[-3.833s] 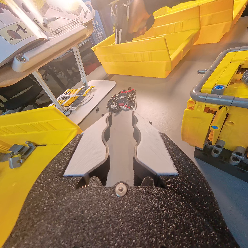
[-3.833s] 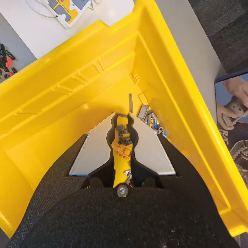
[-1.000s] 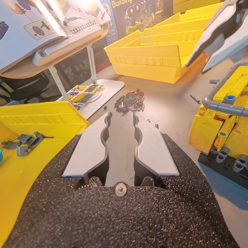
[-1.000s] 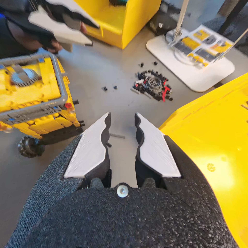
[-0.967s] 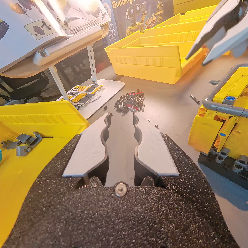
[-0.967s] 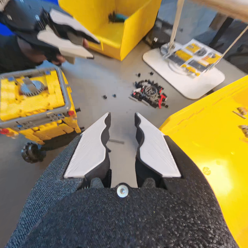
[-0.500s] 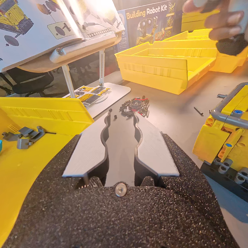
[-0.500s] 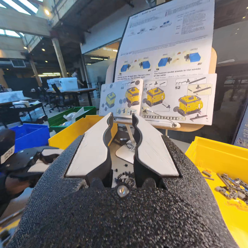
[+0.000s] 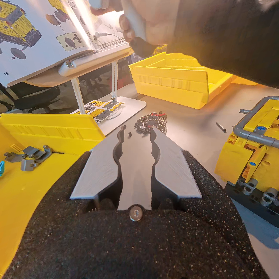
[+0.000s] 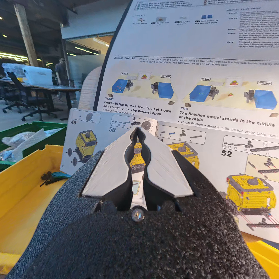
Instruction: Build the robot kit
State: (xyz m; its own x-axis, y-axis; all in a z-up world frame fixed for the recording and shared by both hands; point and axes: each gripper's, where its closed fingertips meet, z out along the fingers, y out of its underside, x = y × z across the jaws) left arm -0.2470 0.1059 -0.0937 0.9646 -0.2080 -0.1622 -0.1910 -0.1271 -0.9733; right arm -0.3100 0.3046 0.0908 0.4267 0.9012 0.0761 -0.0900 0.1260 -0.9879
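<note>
Grey bench (image 9: 188, 135) carries everything, in a big room with chairs and other tables behind. On my left a yellow bin (image 9: 49, 132) holds grey parts (image 9: 28, 155). My left tool (image 9: 137, 131) hangs low over bare bench, its fingers parted around nothing. Just past its tips lies a pile of black and red pieces (image 9: 151, 124), beside the white stand base (image 9: 128, 107). Above, the stand props an open booklet (image 10: 188, 158) of printed pages. My right tool (image 10: 137, 130) is up at the booklet's top edge, tips closed together; I can't tell if they pinch a page. Farther right sit more bins (image 9: 173, 81) and a yellow brick model (image 9: 249, 151), grey-framed on a black base.
</note>
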